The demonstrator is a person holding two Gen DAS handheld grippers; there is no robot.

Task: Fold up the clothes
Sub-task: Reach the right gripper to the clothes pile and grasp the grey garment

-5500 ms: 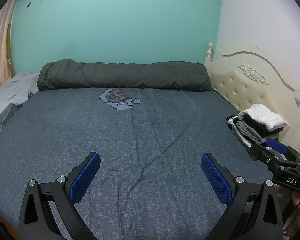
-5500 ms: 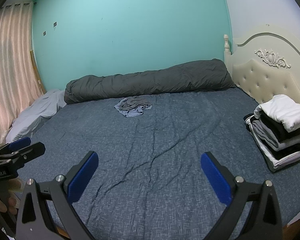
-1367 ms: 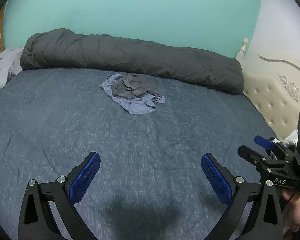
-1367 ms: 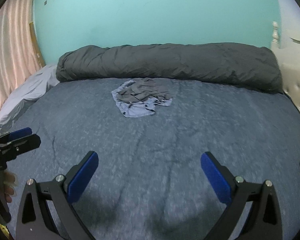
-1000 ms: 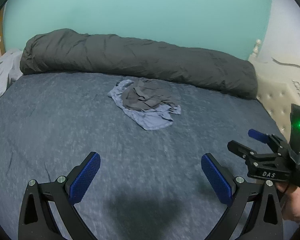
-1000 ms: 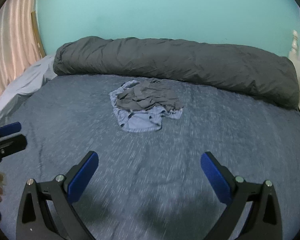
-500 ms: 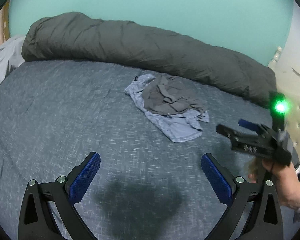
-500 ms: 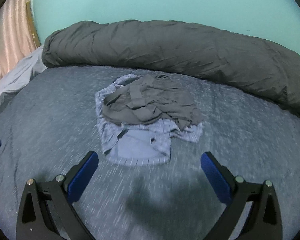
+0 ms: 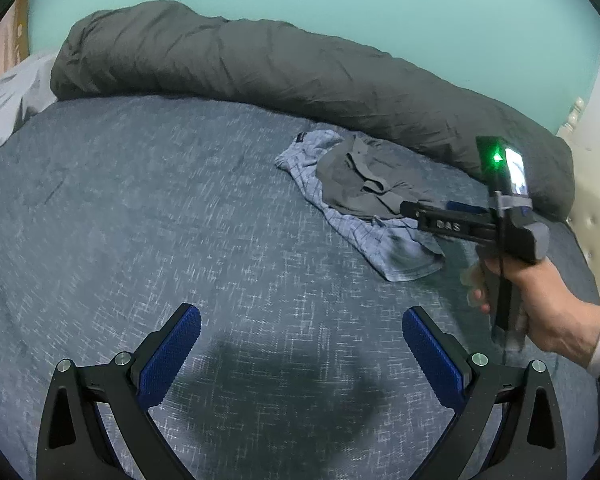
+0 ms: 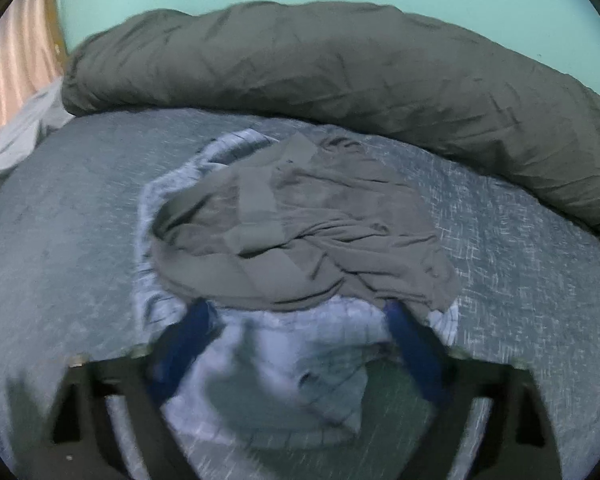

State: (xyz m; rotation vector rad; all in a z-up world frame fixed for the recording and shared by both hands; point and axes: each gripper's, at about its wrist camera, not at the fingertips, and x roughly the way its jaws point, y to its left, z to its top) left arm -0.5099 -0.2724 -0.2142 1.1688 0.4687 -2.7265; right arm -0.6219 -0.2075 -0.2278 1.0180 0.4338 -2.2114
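Grey jersey garment (image 10: pixel 300 236) lying crumpled on top of a pale blue checked garment (image 10: pixel 300 364), both in a loose heap on the blue bed (image 9: pixel 180 240) near the rolled dark duvet (image 9: pixel 300 76); neither folded. Soft, thin, light cloth by the look of it, likely to sag and drag rather than hold any shape, and the upper piece apt to slide off the lower. Best taken by a hem or waistband edge, where layers bunch thick enough to pinch, not at the flat middle. Right gripper (image 10: pixel 296 320) low over the near edge of the heap, jaws spread wide to either side of the checked cloth and closed on nothing, though blurred. Left gripper (image 9: pixel 300 336) well back over bare bed, jaws wide apart and empty.
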